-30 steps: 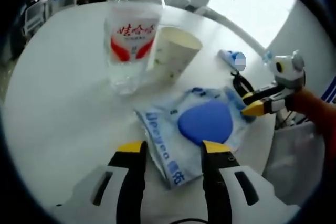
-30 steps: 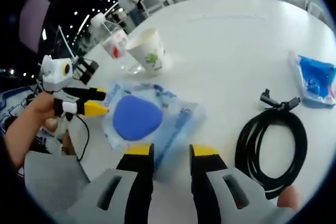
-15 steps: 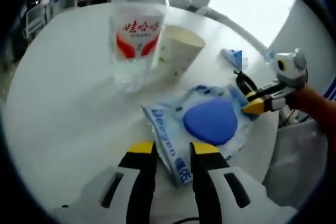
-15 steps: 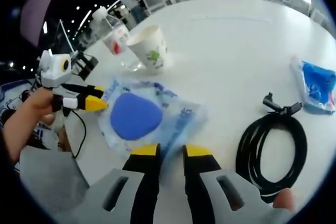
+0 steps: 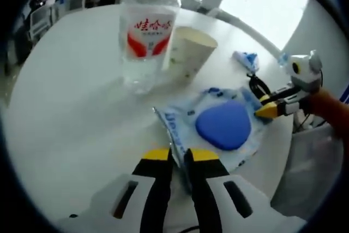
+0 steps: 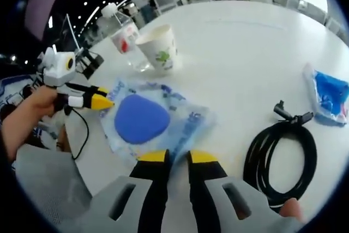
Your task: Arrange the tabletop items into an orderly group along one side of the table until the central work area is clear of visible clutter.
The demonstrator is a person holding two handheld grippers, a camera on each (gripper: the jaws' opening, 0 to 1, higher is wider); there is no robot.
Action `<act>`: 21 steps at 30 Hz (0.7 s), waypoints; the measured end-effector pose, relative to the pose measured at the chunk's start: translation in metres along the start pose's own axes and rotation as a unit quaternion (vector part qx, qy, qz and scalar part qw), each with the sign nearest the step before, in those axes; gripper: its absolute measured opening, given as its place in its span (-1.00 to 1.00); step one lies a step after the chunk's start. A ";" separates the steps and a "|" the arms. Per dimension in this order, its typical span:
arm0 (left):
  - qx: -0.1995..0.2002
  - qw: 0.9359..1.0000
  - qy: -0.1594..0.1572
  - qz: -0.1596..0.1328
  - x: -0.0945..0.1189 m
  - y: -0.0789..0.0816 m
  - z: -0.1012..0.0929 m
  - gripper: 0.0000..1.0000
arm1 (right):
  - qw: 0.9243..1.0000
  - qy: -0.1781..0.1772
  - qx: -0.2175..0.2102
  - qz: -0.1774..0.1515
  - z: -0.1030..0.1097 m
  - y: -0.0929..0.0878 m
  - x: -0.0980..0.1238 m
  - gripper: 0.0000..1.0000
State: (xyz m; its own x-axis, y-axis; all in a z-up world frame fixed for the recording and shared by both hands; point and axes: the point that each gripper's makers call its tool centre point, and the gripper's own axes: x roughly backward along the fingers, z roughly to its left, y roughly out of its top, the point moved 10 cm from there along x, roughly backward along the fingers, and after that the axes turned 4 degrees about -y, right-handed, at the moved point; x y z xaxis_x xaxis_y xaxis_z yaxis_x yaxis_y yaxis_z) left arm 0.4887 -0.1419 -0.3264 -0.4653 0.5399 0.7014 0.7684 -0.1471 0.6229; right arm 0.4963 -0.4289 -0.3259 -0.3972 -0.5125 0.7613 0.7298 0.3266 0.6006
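Behind bottle (image 5: 146, 36), cup (image 5: 188, 53) half-hidden

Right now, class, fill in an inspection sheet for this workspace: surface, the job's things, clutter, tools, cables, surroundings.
Surface: white table, round-edged.
Job's things: clear packet holding a blue pad; paper cup beside a water bottle; small blue packet apart at the far side.
Clutter: nothing seen beyond these.
Tools: left tool and right tool each pinch an opposite edge of the clear packet.
Cables: coiled black cable lying on the table.
Surroundings: chairs and ceiling lights behind; window glare.
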 end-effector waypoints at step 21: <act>-0.006 1.000 -0.002 -0.001 0.003 0.001 -0.008 -0.92 | 1.000 0.007 -0.006 -0.010 0.000 0.004 0.006 -0.90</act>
State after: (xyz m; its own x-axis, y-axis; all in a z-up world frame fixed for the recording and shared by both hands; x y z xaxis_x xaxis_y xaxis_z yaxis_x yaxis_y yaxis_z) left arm 0.4845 -0.1466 -0.3205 -0.4648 0.5435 0.6990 0.7618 -0.1569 0.6286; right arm 0.4966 -0.4310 -0.3188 -0.4030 -0.5305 0.7457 0.7289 0.3066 0.6121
